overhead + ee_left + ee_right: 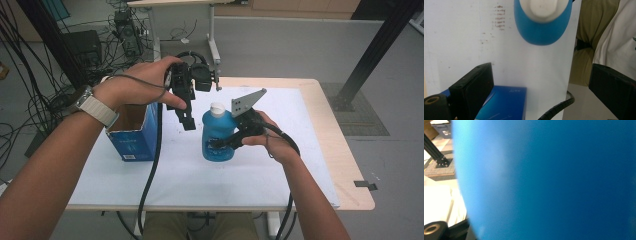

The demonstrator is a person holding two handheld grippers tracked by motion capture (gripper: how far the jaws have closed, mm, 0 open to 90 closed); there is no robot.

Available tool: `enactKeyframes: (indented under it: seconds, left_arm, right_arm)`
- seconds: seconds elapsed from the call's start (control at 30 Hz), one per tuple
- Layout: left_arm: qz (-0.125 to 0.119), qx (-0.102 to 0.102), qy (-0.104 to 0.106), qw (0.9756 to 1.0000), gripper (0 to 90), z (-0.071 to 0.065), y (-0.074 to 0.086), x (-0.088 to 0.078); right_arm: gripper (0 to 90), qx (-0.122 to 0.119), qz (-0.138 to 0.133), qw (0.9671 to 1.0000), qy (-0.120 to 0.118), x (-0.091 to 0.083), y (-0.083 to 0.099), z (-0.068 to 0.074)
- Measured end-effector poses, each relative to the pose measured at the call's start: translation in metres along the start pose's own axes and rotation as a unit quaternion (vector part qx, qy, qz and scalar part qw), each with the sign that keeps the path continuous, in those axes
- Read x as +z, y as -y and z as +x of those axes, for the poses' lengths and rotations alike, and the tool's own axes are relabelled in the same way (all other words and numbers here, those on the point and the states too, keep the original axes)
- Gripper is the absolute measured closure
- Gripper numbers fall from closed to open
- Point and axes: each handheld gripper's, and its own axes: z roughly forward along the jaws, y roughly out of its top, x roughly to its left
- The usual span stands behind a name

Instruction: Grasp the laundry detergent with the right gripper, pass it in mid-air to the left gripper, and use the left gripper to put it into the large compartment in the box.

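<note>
The right gripper (226, 142) is clamped on the body of the blue bottle (218, 136), which stands upright on the white table cover (280, 170) just right of the open blue carton (134, 137). The side grip leaves the white cap (216, 107) exposed, which suggests the bottle is being steadied so that the top remains accessible. In the right gripper view the bottle wall (549, 180) sits hard against the lens, consistent with a firm hold.

The left gripper (187, 120) hangs above the table between carton and bottle, pointing down, with its jaws spread wide and nothing between them. In the left gripper view the cap (543, 10) lies ahead of the jaws and the carton (504, 103) below them. This position suits a reach for the cap or upper body.
</note>
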Motion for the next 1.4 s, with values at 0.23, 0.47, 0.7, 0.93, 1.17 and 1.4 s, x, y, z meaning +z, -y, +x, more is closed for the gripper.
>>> enactKeyframes:
  seconds: [0.23, 0.47, 0.7, 0.93, 1.17, 1.4]
  left_arm:
    - [0.002, 0.003, 0.003, 1.0000, 6.4, 0.002, -0.004, 0.000]
    - [0.003, 0.004, 0.003, 1.0000, 5.5, 0.003, -0.011, 0.000]
    - [0.001, 0.006, 0.003, 1.0000, 5.3, 0.002, -0.016, -0.001]
    - [0.003, 0.006, 0.004, 1.0000, 5.3, 0.004, -0.021, 0.000]
    - [0.005, 0.007, 0.006, 0.9999, 5.5, 0.005, -0.025, 0.001]
    - [0.001, 0.011, 0.004, 0.9999, 6.1, 0.005, -0.028, 0.001]
  right_arm:
    - [44.1, -0.006, 0.009, 0.9999, -0.007, 0.006, -0.004, -0.002]
    - [44.1, -0.006, 0.020, 0.9997, -0.012, 0.012, -0.005, -0.005]
    - [44.1, -0.008, 0.029, 0.9994, -0.018, 0.019, -0.008, -0.005]
    - [44.1, -0.010, 0.030, 0.9993, -0.021, 0.022, -0.012, -0.006]
    - [44.1, -0.011, 0.031, 0.9993, -0.019, 0.023, -0.013, -0.006]
    - [44.1, -0.010, 0.031, 0.9993, -0.018, 0.022, -0.012, -0.005]
